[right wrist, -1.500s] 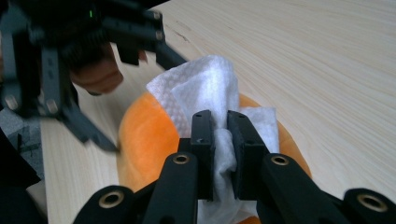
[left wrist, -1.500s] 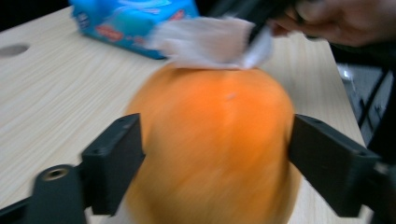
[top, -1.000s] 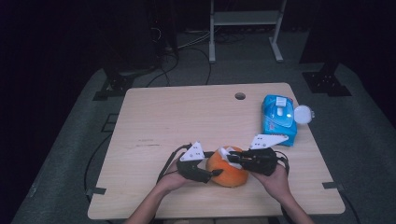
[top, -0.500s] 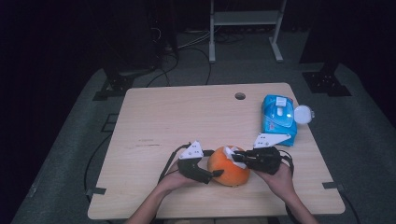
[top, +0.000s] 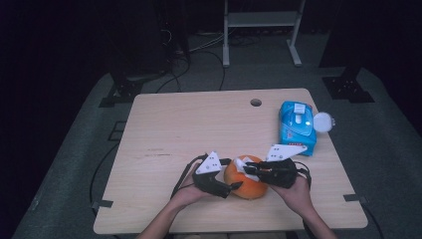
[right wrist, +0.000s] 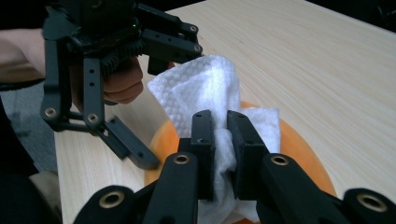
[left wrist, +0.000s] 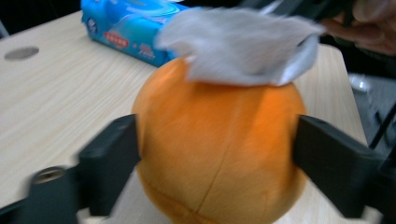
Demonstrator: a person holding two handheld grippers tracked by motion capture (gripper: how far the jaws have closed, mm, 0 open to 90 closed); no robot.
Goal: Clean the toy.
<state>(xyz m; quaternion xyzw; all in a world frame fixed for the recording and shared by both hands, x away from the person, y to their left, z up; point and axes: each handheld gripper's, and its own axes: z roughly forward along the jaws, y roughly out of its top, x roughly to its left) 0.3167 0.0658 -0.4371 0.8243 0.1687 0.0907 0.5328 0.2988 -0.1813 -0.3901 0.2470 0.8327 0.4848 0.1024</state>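
The right gripper (top: 249,172) has slid left across the ball (top: 247,183), low centre of the high view, its jaws pinching a white wipe (right wrist: 212,100) on the ball's top. The left gripper (left wrist: 217,144) clamps the ball's sides. A blue pack (top: 297,127) lies right of centre.

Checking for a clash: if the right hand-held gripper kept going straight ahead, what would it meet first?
Probably the left hand-held gripper, just beyond the white wipe it pinches on the orange ball; depth is uncertain.
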